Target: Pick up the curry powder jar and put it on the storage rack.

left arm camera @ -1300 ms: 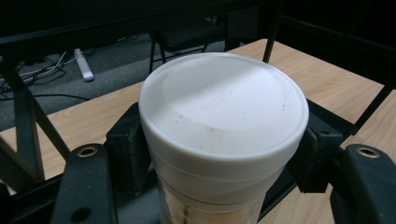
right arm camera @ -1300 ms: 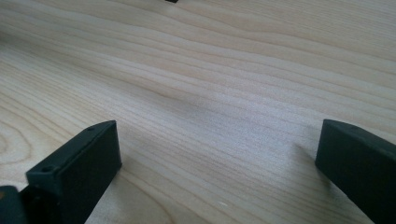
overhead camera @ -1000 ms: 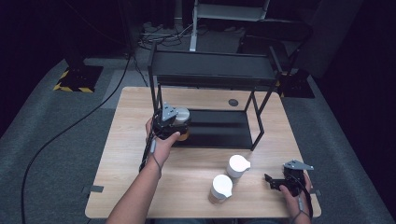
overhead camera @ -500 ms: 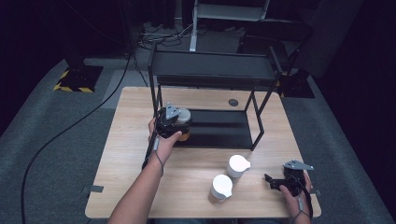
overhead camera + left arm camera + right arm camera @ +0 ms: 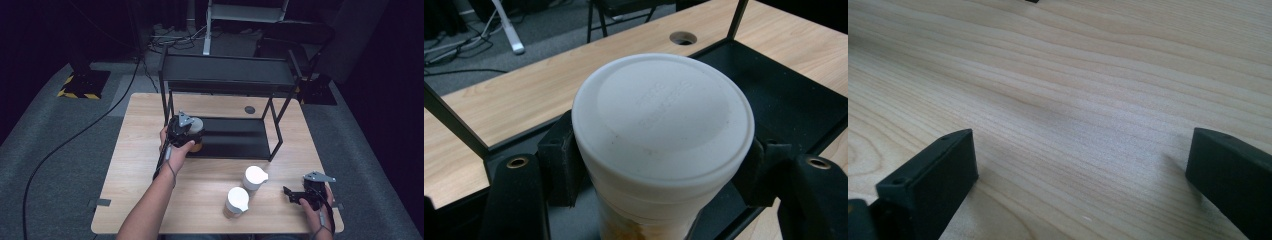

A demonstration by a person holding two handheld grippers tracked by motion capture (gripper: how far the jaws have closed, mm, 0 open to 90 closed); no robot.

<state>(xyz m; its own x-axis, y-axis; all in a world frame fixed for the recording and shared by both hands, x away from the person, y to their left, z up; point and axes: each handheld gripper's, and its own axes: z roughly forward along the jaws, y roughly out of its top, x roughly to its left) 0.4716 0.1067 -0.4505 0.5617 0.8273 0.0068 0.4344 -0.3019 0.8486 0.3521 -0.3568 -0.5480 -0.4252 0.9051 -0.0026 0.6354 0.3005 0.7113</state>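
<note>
**Lidded cup clamped at the shelf's lower tier**

Left gripper (image 5: 659, 165) pinching a paper cup (image 5: 663, 150) under its smooth, round white lid, black pads pressed to both sides. Held at the front left edge of the black metal rack's (image 5: 227, 75) lower shelf (image 5: 784, 100). Right gripper (image 5: 1080, 170) spread wide, nothing between, low over the pale wood-grain table (image 5: 1073, 75). Two more white-lidded cups (image 5: 255, 178) (image 5: 236, 201) standing between, near the front edge.
</note>
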